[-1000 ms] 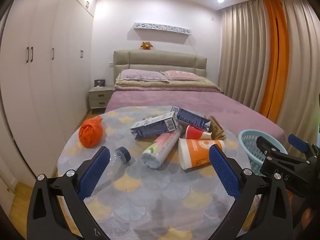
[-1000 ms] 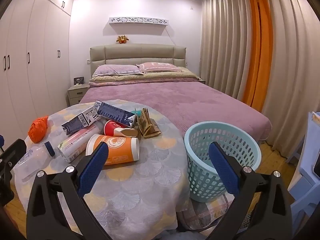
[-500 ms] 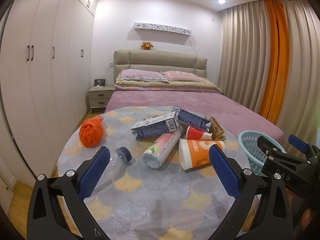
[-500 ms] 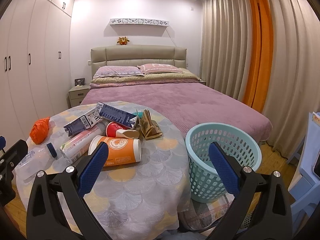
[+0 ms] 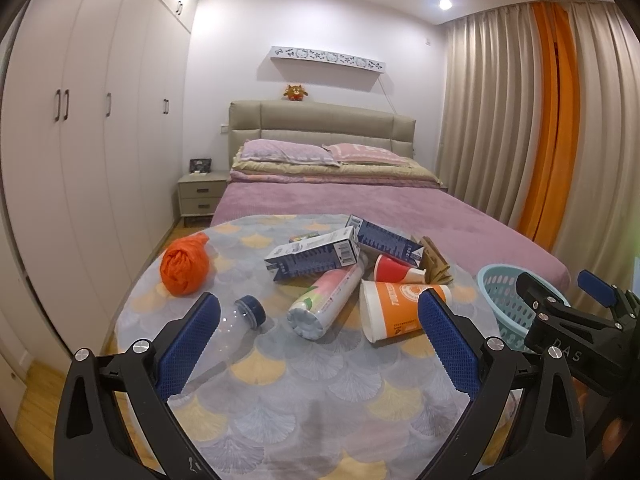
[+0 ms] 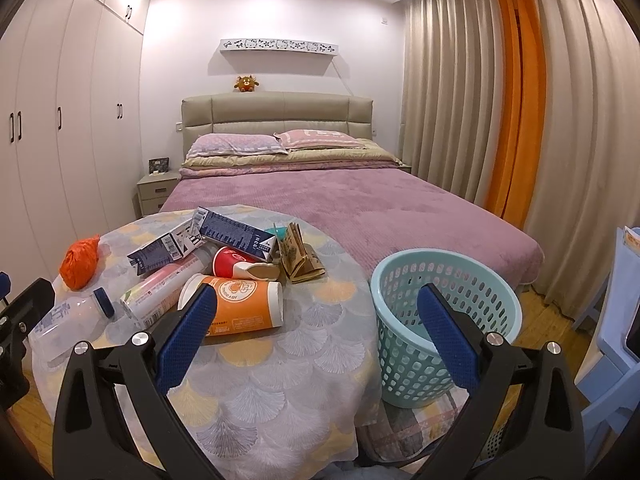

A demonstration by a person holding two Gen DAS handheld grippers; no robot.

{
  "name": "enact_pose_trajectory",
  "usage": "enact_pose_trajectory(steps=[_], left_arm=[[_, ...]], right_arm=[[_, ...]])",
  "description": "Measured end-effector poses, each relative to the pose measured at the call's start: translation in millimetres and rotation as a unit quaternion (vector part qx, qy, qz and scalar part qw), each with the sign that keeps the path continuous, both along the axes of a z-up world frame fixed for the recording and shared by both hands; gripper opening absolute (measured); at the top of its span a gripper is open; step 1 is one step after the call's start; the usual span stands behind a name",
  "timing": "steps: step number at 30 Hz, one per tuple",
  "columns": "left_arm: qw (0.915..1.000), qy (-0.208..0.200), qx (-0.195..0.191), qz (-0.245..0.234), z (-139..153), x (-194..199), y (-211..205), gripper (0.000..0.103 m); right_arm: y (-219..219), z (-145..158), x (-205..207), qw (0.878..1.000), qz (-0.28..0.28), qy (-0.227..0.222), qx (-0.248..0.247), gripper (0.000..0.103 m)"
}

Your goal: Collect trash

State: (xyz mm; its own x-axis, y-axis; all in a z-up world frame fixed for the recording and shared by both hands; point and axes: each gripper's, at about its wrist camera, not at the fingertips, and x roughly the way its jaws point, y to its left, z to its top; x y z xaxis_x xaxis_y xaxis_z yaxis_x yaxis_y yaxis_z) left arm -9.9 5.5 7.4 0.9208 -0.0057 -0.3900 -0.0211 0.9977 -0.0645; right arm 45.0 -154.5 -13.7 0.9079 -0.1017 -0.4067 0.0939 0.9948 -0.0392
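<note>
Both tools are held wide and empty: left tool (image 5: 318, 326), right tool (image 6: 316, 318). The orange cup (image 6: 240, 310) is seen lying on the desk (image 6: 280, 380), just ahead of the right tool, which is judged nearer, long axis crosswise. The basket (image 6: 444, 344) stands right of it, beside the desk.

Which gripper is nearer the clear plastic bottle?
Left. The left gripper hovers open just short of the clear plastic bottle; the right gripper hangs farther right, toward the basket.
</note>
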Motion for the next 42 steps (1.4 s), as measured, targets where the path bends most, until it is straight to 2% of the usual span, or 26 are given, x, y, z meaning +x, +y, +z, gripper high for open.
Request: enact_pose_trajectory(steps=[14,21,26,31,33,36,42], left_arm=[[0.9998,0.007,-0.017,-0.003,1,2,5,0.096],[0.9999,0.002,-0.012,0.004,1,0,10,0.096],[0.9994,-0.007,-0.005,0.033,8,-2,39,0.096],[0.9973,-0.011,-0.014,0.071,15,-5,90,0.096],[0.9975,-0.001,-0.02,0.068,15,-3,110,0.096],[0.9984,0.034,-0.031,0.033,7,8,129,0.096],[0.9942,0.101,-0.033,-0.016,-26,42,147,0.096]], right_arm=[[-1,0,0,1.0,-0.001,-0.001,0.001,0.095],[0,-1,0,1.0,-0.001,0.0,0.002,0.095],[2,-2,1,1.0,0.001,-0.003,-0.001,0.095],[11,-2,6,1.0,0.015,-0.001,-0.009,0.085],[17,-3,10,1.0,0.026,0.004,-0.01,0.077],[28,-3,20,0.998,0.06,0.017,0.003,0.068],[54,-10,50,0.991,0.114,0.058,0.043,0.066]])
